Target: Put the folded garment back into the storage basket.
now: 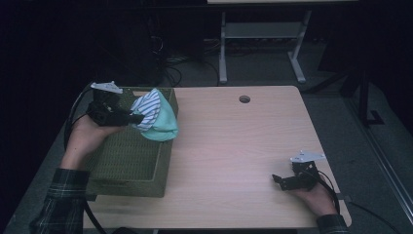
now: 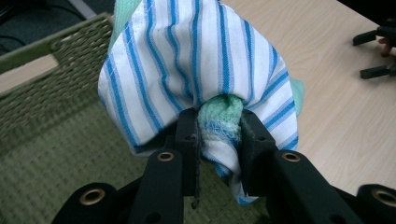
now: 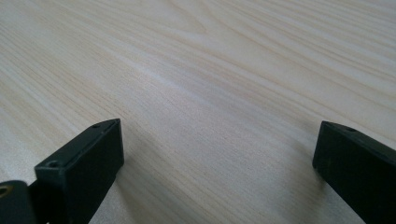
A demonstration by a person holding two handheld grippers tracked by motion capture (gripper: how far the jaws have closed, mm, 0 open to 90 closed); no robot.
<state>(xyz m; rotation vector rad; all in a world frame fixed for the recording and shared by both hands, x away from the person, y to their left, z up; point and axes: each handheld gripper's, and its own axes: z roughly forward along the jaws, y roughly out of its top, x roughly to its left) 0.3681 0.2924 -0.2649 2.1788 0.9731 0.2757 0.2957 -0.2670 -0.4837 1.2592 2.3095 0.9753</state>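
table: pale wood-grain tabletop point(image 1: 234, 146), round hole point(image 1: 244, 99) near far edge
basket: green woven rectangular basket point(image 1: 129, 161) at table's left edge
cloth: blue-striped white and mint-green bundled cloth point(image 2: 201, 65), over basket's far right corner
left gripper point(image 2: 219, 140): clamped on cloth
right gripper point(image 3: 217, 154): jaws wide apart, on bare tabletop, well apart from basket

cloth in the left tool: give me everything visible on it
The cloth is white with blue stripes on one side and mint-green terry on the other, soft and bunched. The left tool pinches a gathered fold of it, jaws pressing from both sides, and the rest billows past them. In the high view it hangs over the right wall of the green woven basket, at its far end, partly over the table. Whether it touches the basket wall can't be told.
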